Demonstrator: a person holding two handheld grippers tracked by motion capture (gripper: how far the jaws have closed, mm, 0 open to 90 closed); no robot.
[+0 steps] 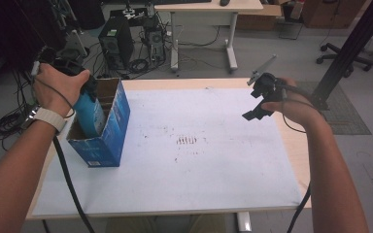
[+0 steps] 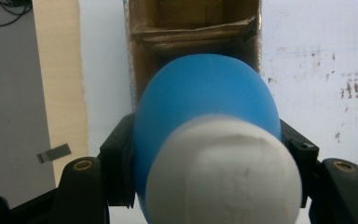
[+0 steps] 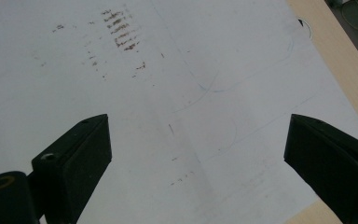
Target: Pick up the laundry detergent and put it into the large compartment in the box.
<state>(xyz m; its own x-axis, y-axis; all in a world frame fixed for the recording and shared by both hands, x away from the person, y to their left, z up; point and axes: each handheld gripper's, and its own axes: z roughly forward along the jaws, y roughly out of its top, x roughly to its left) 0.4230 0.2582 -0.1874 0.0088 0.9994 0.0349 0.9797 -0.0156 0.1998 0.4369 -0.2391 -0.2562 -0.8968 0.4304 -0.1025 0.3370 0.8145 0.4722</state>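
A blue bottle with a white cap stands partly inside an open blue cardboard box at the table's left. My left gripper is shut on the bottle, its black jaws pressing on both sides of the blue body just above the box's brown inner flaps. Held above the table's right side, my right gripper is open, and between its jaws lies only the bare white sheet.
A white sheet with brown smudges covers the wooden table. Beyond the far edge are a computer tower, cables on the floor, a desk and an office chair. A dark post rises at the right.
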